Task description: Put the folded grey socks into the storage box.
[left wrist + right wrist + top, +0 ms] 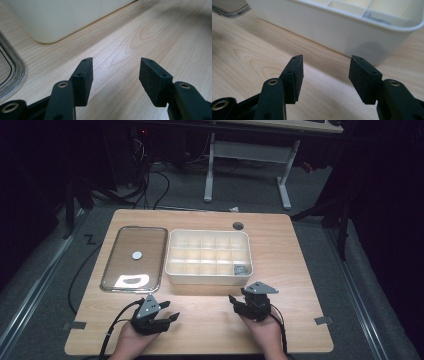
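Note:
A white compartment box (209, 276) stands mid-table, with several divided cells; a small grey item (241, 269) lies in its front right cell. Left of it lies a clear flat lid (145, 242) with a round white knob (136, 255). My left gripper (169, 311) rests near the front edge, open and holding nothing, pointing toward the box's front left corner (57, 20). My right gripper (239, 296) is open just in front of the box's right end. Between the left gripper's (116, 61) jaws is bare wood. The right gripper (325, 58) faces the box wall (324, 27), with the grey item (374, 18) behind it.
The wooden table (300, 270) has a round cable hole (238, 225) behind the box and tape marks at its front corners (74, 325) (323, 320). Another desk's white frame (247, 150) and floor cables (150, 185) lie beyond. The lid's rim (15, 72) edges the left gripper view.

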`<state>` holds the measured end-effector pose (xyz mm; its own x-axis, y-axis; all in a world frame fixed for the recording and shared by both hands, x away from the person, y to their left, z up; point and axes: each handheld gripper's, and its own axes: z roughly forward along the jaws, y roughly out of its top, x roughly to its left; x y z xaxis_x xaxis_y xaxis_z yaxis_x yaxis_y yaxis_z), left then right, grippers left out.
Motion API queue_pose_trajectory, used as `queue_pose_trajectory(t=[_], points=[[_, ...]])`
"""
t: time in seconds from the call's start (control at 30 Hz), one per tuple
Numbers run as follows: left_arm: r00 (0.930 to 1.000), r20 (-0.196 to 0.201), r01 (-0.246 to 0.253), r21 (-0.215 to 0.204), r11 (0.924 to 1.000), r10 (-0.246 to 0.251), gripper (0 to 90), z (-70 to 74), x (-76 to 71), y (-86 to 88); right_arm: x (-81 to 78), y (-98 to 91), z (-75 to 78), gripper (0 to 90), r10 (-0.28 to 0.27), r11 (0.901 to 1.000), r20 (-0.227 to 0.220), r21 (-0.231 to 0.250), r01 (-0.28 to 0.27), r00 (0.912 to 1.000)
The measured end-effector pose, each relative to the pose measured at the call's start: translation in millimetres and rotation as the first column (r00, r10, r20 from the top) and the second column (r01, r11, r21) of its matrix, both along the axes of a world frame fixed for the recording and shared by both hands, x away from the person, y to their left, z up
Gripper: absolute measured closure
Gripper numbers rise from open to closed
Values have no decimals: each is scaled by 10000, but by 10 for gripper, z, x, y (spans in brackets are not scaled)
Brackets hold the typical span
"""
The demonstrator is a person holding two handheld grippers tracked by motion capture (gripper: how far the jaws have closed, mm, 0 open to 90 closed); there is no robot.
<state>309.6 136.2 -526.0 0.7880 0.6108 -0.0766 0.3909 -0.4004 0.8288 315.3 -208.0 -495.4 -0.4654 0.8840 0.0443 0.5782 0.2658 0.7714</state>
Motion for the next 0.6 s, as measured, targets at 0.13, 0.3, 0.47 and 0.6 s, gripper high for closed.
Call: queue_pose_trajectory(t=[0.13, 0.3, 0.47, 0.6], points=[[10000, 25, 20, -424, 9991, -19, 452, 41, -48, 4, -111, 58, -130, 442, 75, 9997, 415, -215, -66, 9991], [10000, 41, 41, -371, 9993, -40, 452, 20, -63, -14, -296, 45, -241, 434, 167, 9998, 1018, 37, -172, 9947], [10000, -6, -31, -387, 9992, 30, 452, 12, -45, -17, -289, 9, -249, 432, 52, 9998, 1062, 189, -73, 9943], [10000, -9, -25, -363, 9993, 24, 452, 16, -44, -12, -293, 3, -267, 431, 12, 9999, 1068, 149, -29, 9943]])
